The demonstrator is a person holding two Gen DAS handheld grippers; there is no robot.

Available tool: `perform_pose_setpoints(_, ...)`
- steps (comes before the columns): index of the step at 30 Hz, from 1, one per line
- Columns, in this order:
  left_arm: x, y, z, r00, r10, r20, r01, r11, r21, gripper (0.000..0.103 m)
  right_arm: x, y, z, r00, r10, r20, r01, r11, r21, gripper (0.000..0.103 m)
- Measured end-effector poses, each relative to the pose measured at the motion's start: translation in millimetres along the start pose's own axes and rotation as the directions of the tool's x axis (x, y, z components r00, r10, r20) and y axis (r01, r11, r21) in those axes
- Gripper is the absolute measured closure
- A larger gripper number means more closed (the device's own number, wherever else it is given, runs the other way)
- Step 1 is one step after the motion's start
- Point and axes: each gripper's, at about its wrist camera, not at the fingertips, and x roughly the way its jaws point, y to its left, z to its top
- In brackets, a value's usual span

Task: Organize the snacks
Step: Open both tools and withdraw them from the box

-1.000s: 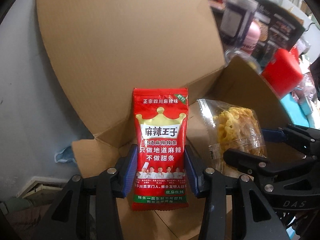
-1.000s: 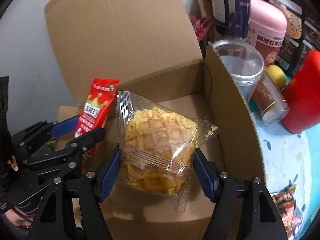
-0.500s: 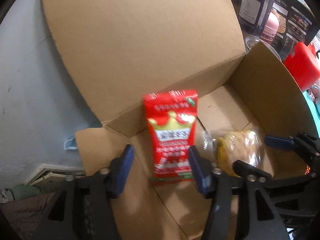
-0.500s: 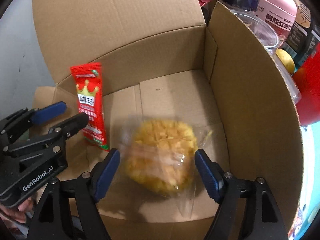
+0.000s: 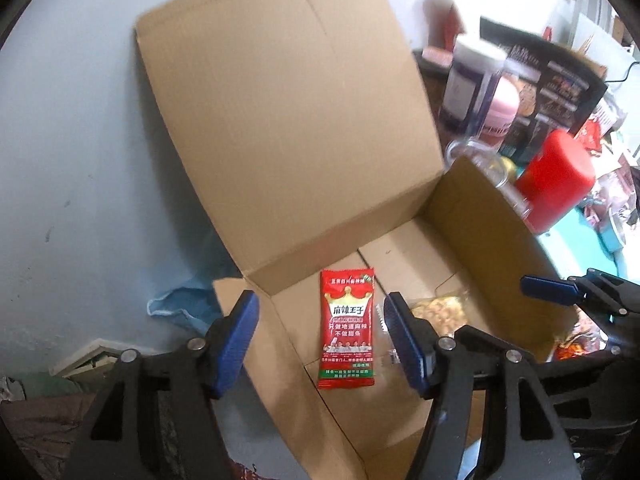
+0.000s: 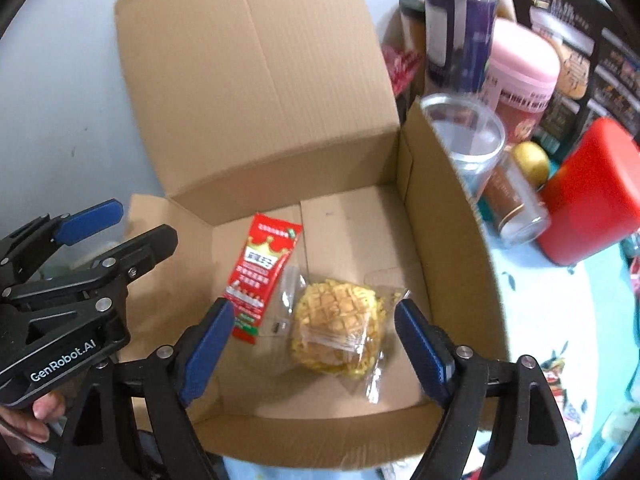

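Note:
A red snack packet [image 5: 347,328] with a gold crown lies flat on the floor of an open cardboard box [image 5: 488,232]; it also shows in the right wrist view [image 6: 262,276]. A yellow pastry in a clear wrapper [image 6: 338,330] lies beside it on the right, partly hidden in the left wrist view [image 5: 438,310]. My left gripper [image 5: 320,340] is open and empty above the packet. My right gripper [image 6: 314,348] is open and empty above the pastry. The box [image 6: 444,216] has its big flap up at the back.
To the right of the box stand a clear plastic cup [image 6: 464,132], a pink-lidded jar [image 6: 520,76], a dark tall canister [image 6: 460,28], a brown jar [image 6: 514,208] and a red container [image 6: 592,192]. A grey wall [image 5: 72,140] is on the left.
Both grippers opened and let go. The red packet and the pastry dropped onto the box floor. Both grippers have pulled up and back from the box.

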Motion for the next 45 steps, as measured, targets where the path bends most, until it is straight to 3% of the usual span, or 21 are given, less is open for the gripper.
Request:
perform_pose_setpoints(14, -109, 12, -3, 0.986, -0.053, 0.16, 0.06, 0.998, -0.037, 0.039, -100, 19, -15, 0.99, -0.024, 0.141, 0.03, 0.999, -0.036, 0.02)
perform_pose_setpoints(23, -159, 1, -28, 0.972, -0.117, 0.205, 0.124, 0.992, -0.021, 0.039, -158, 35, -53, 0.977, -0.051, 0.207, 0.067, 0.995, -0.072, 0.02)
perform_pose_setpoints(29, -187, -14, -51, 0.965, -0.127, 0.23, 0.125, 0.992, 0.024, 0.039, -181, 36, -85, 0.97, -0.082, 0.228, 0.098, 0.993, -0.06, 0.02)
perform_pose_setpoints(35, -197, -30, -73, 0.96, -0.189, 0.208, 0.182, 0.982, 0.054, 0.039, -198, 34, -117, 0.968, -0.1, 0.228, 0.115, 0.992, -0.053, 0.02)
perform_pose_setpoints(45, -190, -63, -112, 0.965, -0.217, 0.145, 0.205, 0.974, 0.092, 0.039, -211, 12, -168, 0.969, -0.139, 0.205, 0.138, 0.99, 0.016, 0.02)
